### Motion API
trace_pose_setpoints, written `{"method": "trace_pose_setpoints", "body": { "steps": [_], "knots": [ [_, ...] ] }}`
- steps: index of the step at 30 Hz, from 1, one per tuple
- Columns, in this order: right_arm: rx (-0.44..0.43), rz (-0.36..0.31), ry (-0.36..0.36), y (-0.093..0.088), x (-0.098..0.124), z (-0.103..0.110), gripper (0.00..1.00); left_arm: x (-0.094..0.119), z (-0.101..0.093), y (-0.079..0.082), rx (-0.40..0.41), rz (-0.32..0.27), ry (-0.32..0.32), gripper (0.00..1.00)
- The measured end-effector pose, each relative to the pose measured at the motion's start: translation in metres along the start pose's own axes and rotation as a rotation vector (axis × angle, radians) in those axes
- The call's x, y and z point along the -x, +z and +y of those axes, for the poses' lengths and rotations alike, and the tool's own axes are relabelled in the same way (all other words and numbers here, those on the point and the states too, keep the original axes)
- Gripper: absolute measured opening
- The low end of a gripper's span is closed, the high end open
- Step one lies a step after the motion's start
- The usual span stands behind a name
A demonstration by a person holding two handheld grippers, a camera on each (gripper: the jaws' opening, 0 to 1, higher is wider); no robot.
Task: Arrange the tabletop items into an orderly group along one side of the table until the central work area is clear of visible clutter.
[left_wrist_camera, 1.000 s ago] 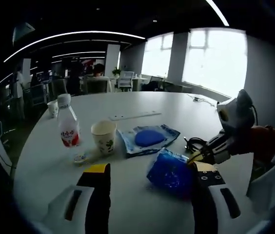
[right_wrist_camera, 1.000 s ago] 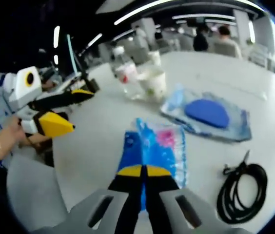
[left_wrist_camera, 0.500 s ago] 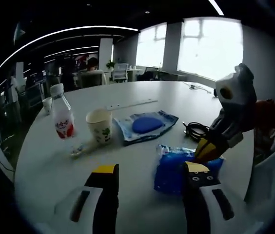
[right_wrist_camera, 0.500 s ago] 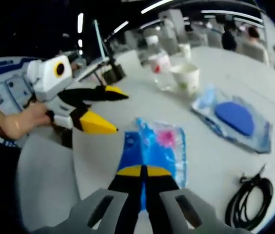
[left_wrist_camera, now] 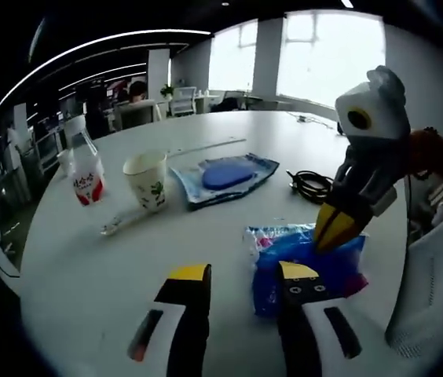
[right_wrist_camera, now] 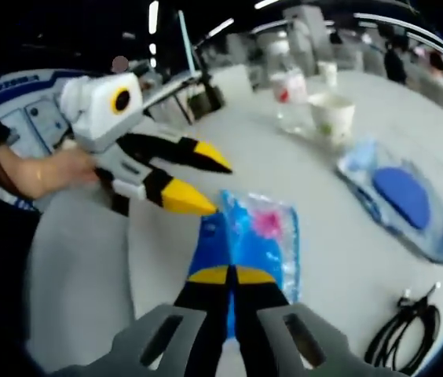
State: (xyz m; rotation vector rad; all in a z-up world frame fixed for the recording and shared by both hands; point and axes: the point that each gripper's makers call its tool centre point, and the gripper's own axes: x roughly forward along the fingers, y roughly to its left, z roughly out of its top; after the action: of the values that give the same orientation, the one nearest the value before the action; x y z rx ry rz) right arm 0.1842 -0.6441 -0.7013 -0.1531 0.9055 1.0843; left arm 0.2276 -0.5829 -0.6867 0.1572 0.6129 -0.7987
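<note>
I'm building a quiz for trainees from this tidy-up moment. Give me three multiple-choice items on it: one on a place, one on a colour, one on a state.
1. Where does the paper cup stand?
A. Between the bottle and the clear pouch
B. On the black cable
C. Inside the blue packet

2. What colour is the pad inside the clear pouch?
A. Red
B. Blue
C. Green

3. How stands the right gripper?
A. Open above the cup
B. Shut on the blue packet
C. Open over the cable

Answers:
1. A, in the left gripper view the cup sits between the two.
2. B, a blue oval shows through the pouch.
3. B, its jaws meet on the packet's edge, while the left gripper is open beside it.
</note>
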Motion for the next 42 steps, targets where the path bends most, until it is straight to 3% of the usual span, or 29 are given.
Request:
{"method": "trace_pose_setpoints", "body": {
  "steps": [4, 9, 21, 26, 28, 31, 33, 36, 38, 42],
  "knots": [
    [0.130, 0.079, -0.027, -0.010, -0.003, -0.005, 0.00, -0.003, -0.002, -0.004, 0.009, 0.014, -0.008, 0.25],
    [0.222, 0.145, -0.056, -0.020, -0.006, -0.011, 0.00, -0.005, -0.003, -0.011, 0.029, 0.035, -0.016, 0.21],
    [0.296, 0.214, -0.086, -0.032, -0.011, -0.017, 0.00, -0.010, -0.012, -0.022, 0.040, 0.076, -0.041, 0.19],
    [0.239, 0.211, -0.132, -0.032, -0.008, -0.021, 0.12, -0.009, -0.012, -0.020, 0.046, 0.068, -0.040, 0.21],
    [0.201, 0.167, -0.147, -0.025, -0.006, -0.020, 0.18, -0.008, -0.014, -0.017, 0.058, 0.050, -0.055, 0.23],
    [0.118, 0.040, -0.200, -0.005, 0.004, -0.020, 0.26, -0.007, -0.015, -0.013, 0.066, 0.034, -0.061, 0.27],
    [0.066, 0.002, -0.224, 0.000, 0.011, -0.021, 0.35, -0.006, -0.015, -0.012, 0.070, 0.028, -0.058, 0.29],
    [0.001, -0.036, -0.255, 0.002, 0.018, -0.022, 0.47, -0.006, -0.016, -0.011, 0.078, 0.028, -0.058, 0.35],
    [-0.089, -0.089, -0.302, 0.003, 0.025, -0.025, 0.57, -0.006, -0.016, -0.011, 0.071, 0.025, -0.055, 0.39],
    [-0.205, -0.124, -0.360, -0.005, 0.038, -0.027, 0.69, -0.005, -0.016, -0.009, 0.068, 0.020, -0.056, 0.44]
  ]
}}
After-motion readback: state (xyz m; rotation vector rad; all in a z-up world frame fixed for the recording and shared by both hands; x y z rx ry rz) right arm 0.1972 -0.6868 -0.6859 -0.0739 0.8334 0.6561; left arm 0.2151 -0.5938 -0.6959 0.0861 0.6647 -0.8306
